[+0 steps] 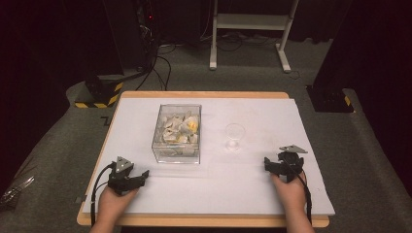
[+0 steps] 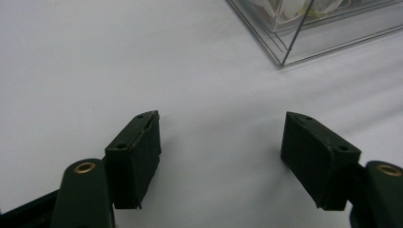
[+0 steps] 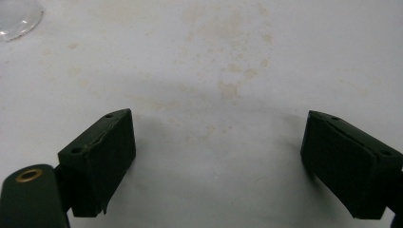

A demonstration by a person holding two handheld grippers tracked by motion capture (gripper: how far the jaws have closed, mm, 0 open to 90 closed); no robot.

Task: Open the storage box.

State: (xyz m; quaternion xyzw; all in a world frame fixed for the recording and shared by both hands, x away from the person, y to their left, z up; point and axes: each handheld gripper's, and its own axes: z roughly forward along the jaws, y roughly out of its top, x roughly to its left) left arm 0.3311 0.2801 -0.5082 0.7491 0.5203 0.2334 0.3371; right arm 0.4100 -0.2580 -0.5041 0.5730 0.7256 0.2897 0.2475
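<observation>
Two grippers rest on the white table sheet, both open and empty, near a clear box and a glass.

From the high view, the left gripper [image 1: 130, 175] sits at the near left of the sheet [image 1: 252, 189], with the clear box [image 1: 177, 133] of pale crumpled pieces just ahead and to its right; the right gripper [image 1: 282, 164] sits at the near right, with the small glass [image 1: 234, 136] ahead and to its left, apart from it. In the left gripper view, its jaws stand apart over bare sheet with nothing between them, and a corner of the box [image 2: 304, 33] lies ahead to the right. In the right gripper view, the jaws stand wide over stained sheet, holding nothing, and the glass [image 3: 16, 19] shows far ahead at the left.
</observation>
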